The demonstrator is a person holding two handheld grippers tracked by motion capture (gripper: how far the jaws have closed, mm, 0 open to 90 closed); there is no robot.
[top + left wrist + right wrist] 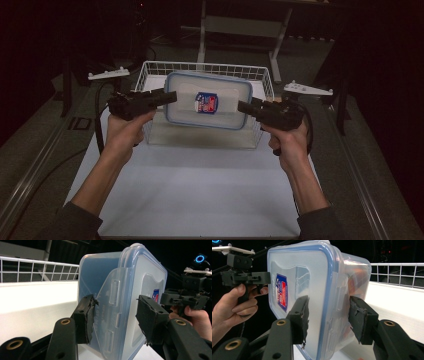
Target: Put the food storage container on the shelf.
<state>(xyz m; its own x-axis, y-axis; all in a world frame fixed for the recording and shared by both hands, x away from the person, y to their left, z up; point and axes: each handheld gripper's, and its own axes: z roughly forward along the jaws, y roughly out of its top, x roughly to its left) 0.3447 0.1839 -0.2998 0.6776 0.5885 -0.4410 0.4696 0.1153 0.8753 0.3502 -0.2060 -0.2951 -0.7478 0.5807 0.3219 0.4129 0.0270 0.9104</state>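
You hold a clear plastic container (208, 106) with a blue-rimmed lid between your two grippers, above the white wire basket (150, 70) that stands at the far end of the white table (200, 200). The container is lifted and tipped, so its lid with the red and blue label (205, 102) faces up toward the high view.

Your left gripper (167, 97) meets the container's left end. In the left gripper view its jaws straddle the lid's side latch (110, 315): one pad (86, 317) lies against the latch flap, the other pad (150, 317) stands off the lid face with a gap showing, so the jaws are parted around the edge and not clamped.

Your right gripper (245, 107) meets the right end. In the right gripper view its jaws (328, 317) likewise sit either side of the rim, one pad (299, 317) on the lid side, the other (360, 317) beside the container wall; whether that one touches is unclear.

Something orange (359, 277) shows faintly inside the container.
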